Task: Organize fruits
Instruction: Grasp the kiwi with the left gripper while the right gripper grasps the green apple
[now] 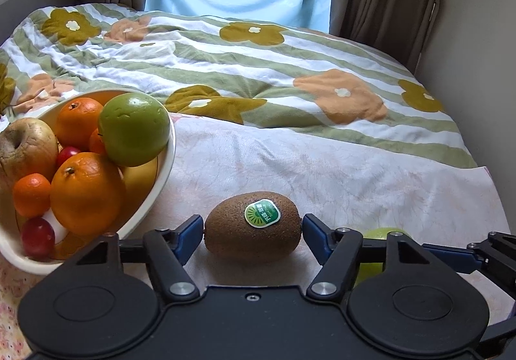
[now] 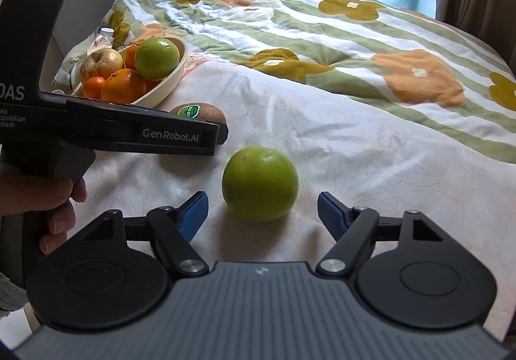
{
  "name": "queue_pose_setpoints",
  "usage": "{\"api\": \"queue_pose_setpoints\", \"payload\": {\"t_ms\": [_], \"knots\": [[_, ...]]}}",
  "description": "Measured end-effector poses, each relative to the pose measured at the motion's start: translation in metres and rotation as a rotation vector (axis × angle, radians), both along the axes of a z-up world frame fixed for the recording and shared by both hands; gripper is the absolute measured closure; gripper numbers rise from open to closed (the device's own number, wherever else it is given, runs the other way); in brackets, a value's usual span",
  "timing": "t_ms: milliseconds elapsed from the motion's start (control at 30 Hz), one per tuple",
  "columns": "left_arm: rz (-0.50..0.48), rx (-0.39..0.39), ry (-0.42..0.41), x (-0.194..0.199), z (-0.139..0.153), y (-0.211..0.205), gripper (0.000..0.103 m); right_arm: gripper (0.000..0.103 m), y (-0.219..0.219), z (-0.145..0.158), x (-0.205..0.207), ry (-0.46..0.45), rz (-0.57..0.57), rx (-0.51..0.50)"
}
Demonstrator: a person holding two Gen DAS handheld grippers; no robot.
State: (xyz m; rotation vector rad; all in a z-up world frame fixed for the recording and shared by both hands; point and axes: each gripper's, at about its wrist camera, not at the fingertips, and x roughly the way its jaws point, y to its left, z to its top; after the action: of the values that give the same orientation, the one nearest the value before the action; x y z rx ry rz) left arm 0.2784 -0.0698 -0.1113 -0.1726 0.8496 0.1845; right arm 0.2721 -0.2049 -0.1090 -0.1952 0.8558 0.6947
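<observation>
Currently, status: you have both tools lowered over loose fruit on the pale sheet [image 2: 354,140], beside the bowl [image 1: 163,181].
Left gripper [image 1: 253,226]: jaws about half wide, straddling the kiwi [image 1: 253,226]; the blue pads [image 1: 190,231] sit at its two ends, and you cannot tell from the left wrist view whether they press yet.
Right gripper [image 2: 262,208]: jaws wide, apart from the green apple [image 2: 259,187], which lies between them on the sheet.
Kiwi location: just beside the bowl's near rim.
Apple location: farther from the bowl than the kiwi.
Risk 1: the kiwi is gripped end to end; its rounded tips may squirt out as you close.
Risk 2: soft bedding gives; pressing down may roll the apple away.
Risk 3: the two tools sit close together; lifting both toward the bowl may cause a collision.
Risk 4: the bowl is heaped; added fruit may dislodge the top green apple [image 1: 133,129].
Bowl contents: oranges [image 1: 85,194], a small mandarin [image 1: 31,195], a brownish wrinkled apple [image 1: 27,147], red grapes [image 1: 38,237], a banana partly hidden.
</observation>
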Motion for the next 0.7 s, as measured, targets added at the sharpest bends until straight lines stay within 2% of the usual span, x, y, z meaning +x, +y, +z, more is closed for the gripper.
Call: {"api": "queue_pose_setpoints", "payload": {"t_ms": [433,700], "knots": [[-0.026,0.023,0.016,-0.005,0.002,0.004,0.036,0.025,0.005,-0.002,0.007,-0.014,0.015,0.008],[-0.039,0.036,0.028,-0.016,0.003,0.007,0.036,0.026,0.006,-0.002,0.009,-0.022,0.01,0.009]]}}
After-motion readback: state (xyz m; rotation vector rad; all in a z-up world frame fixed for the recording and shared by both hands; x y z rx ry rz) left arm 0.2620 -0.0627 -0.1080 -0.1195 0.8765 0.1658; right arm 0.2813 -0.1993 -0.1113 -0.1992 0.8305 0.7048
